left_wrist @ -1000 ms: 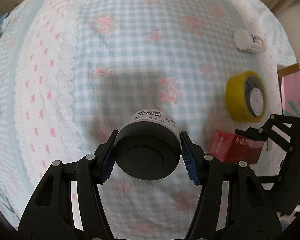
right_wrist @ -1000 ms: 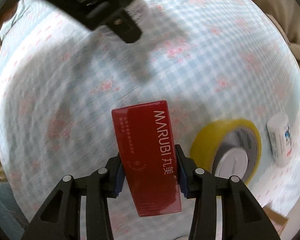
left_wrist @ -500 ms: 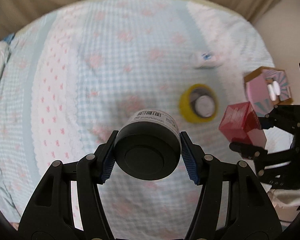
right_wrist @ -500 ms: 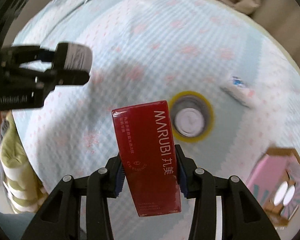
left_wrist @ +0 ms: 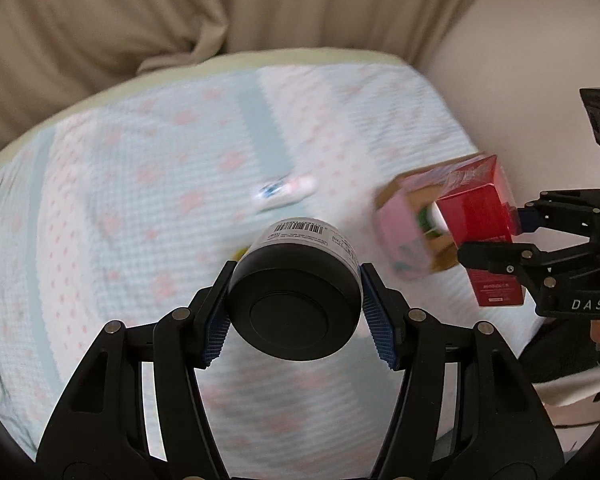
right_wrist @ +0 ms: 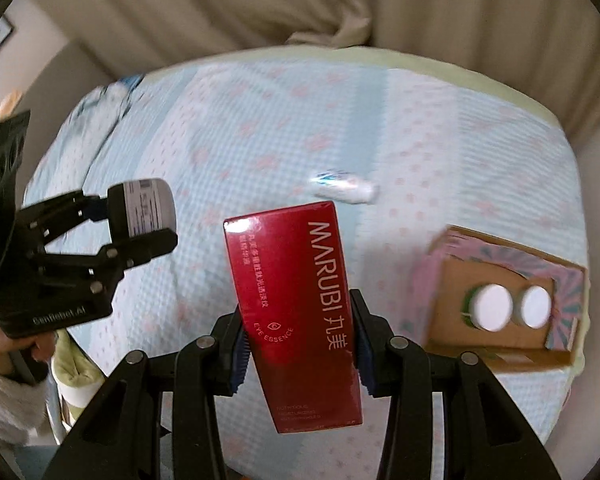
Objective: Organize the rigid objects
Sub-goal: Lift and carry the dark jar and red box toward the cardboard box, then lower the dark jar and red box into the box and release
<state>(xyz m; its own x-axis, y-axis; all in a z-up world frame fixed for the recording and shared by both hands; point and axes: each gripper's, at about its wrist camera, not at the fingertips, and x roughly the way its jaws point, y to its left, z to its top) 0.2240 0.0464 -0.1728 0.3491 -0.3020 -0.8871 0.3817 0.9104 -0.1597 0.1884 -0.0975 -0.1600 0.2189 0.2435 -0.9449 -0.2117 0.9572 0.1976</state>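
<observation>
My left gripper point(left_wrist: 296, 312) is shut on a black-lidded jar point(left_wrist: 296, 300) with a white barcode label, held high above the bed; it also shows in the right wrist view point(right_wrist: 142, 210). My right gripper point(right_wrist: 298, 344) is shut on a red MARUBI box point(right_wrist: 296, 312), also seen in the left wrist view point(left_wrist: 480, 220). A pink cardboard box point(right_wrist: 500, 304) holding two white-capped bottles point(right_wrist: 492, 307) lies at the bed's right edge. A small white bottle point(right_wrist: 346, 188) lies on the bedspread.
The bed has a blue checked floral spread point(left_wrist: 140, 220). Beige curtains point(left_wrist: 140, 20) hang behind it and a wall point(left_wrist: 520, 60) stands to the right. The yellow tape roll point(left_wrist: 240, 254) is almost hidden behind the jar.
Both grippers have lifted well away from the bed with their loads still held. The views now take in the whole bed, the curtains and the pink box.
</observation>
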